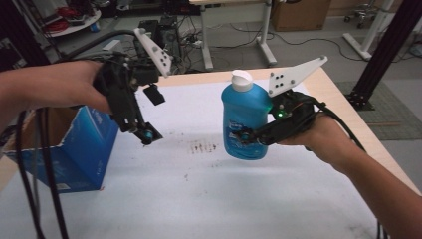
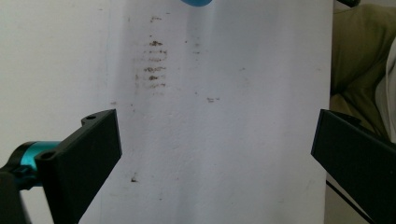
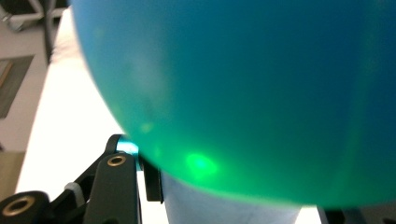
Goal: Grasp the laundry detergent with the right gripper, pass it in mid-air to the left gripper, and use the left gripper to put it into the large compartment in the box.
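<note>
The right claw (image 1: 247, 135) pinches the blue dish-soap bottle (image 1: 245, 119) low on its body, holding it upright above the white surface (image 1: 199, 199), cap up against spills. The left claw (image 1: 149, 112) hangs spread and empty near the blue cardboard box (image 1: 79, 154).

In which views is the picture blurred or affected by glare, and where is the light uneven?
Right gripper view: the blue bottle is so close that it is blurred, with a green glint on it. Left gripper view: the black fingers are sharp, the stained white table sheet is softly lit with a darker band. High view: dim and slightly soft; a green light glows on the right gripper.
</note>
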`<state>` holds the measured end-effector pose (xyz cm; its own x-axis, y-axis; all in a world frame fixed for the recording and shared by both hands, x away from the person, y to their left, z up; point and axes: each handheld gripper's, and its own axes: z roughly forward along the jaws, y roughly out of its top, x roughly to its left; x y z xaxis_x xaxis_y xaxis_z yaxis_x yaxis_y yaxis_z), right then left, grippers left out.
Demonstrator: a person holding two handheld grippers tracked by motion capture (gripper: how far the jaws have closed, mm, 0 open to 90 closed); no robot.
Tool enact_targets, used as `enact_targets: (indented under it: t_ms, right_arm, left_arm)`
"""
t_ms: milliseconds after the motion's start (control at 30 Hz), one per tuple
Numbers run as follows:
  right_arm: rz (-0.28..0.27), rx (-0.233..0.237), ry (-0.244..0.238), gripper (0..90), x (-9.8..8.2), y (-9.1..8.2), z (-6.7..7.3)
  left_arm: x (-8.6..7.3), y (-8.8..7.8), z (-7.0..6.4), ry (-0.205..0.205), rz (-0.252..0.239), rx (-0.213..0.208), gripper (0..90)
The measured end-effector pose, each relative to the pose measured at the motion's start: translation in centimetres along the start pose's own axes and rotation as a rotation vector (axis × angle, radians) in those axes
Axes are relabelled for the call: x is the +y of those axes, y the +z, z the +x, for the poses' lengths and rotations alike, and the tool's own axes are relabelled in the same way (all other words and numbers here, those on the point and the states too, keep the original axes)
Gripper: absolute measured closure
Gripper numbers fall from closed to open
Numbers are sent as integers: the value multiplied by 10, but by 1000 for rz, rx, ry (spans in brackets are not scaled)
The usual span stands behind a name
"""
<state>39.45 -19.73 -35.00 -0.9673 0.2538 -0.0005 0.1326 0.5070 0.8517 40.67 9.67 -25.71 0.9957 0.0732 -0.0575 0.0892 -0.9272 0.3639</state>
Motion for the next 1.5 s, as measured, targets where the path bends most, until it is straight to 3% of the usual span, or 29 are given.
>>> enact_targets:
  t_ms: [267,667,900,1500]
  right_arm:
    - [22,83,-48,451,9,7,9]
    - [46,129,-83,451,21,21,17]
    - [59,183,-108,451,34,37,21]
    - [69,263,-111,451,52,67,26]
  left_arm:
    - [13,-2,-7,23,19,-32,17]
    - [30,-4,-10,53,32,-43,17]
    - [39,-3,-13,68,38,-62,17]
    - [45,-2,-16,72,62,-54,17]
